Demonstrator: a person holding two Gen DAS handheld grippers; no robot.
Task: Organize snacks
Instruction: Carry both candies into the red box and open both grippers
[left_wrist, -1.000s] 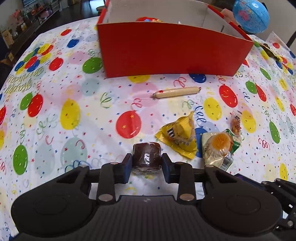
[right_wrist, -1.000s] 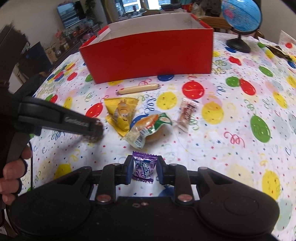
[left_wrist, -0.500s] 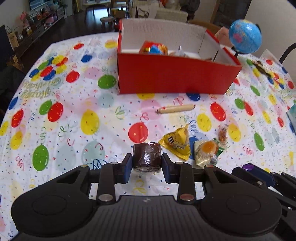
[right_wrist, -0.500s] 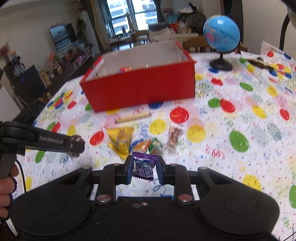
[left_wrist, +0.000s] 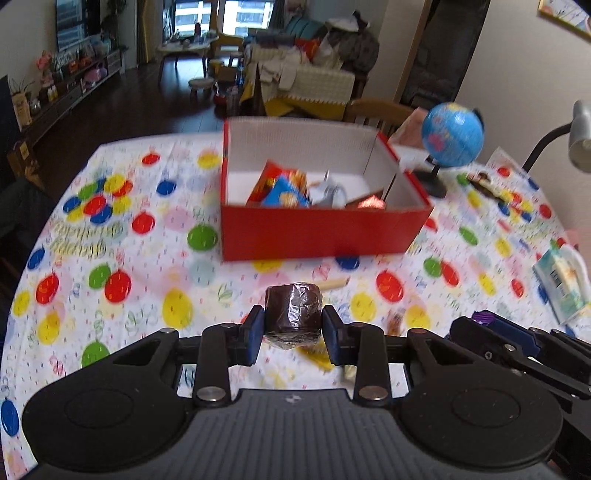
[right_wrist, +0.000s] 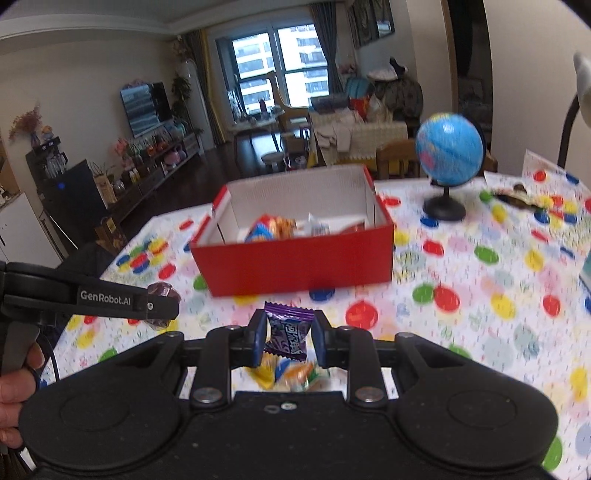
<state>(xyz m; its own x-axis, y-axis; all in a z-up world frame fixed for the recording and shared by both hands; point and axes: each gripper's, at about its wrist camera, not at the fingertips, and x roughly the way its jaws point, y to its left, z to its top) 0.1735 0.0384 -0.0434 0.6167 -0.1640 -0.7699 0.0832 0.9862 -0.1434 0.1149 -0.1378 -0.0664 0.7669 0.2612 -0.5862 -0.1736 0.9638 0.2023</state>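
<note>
My left gripper (left_wrist: 293, 325) is shut on a dark brown wrapped cake roll (left_wrist: 293, 314), held above the balloon-print tablecloth. My right gripper (right_wrist: 289, 332) is shut on a purple wrapped candy (right_wrist: 288, 332), also off the table. Ahead of both stands the red box (left_wrist: 317, 230) (right_wrist: 295, 262), open on top, with several bright snack packets inside. In the right wrist view the left gripper (right_wrist: 162, 306) shows at the left with the cake roll (right_wrist: 162, 291), a hand below it. A yellow packet (right_wrist: 266, 373) and an orange-green packet (right_wrist: 303, 374) lie under the right gripper's fingers.
A blue globe (left_wrist: 452, 134) (right_wrist: 448, 147) on a black stand sits right of the box. A thin sausage stick (left_wrist: 334, 283) lies on the cloth in front of the box. A tissue pack (left_wrist: 561, 280) lies at the right edge. A lamp arm (left_wrist: 546, 140) rises at far right.
Both grippers have risen and tilted up with their snacks held. The box's inside and the room behind have come into view, and the loose packets have slid beneath the fingers.
</note>
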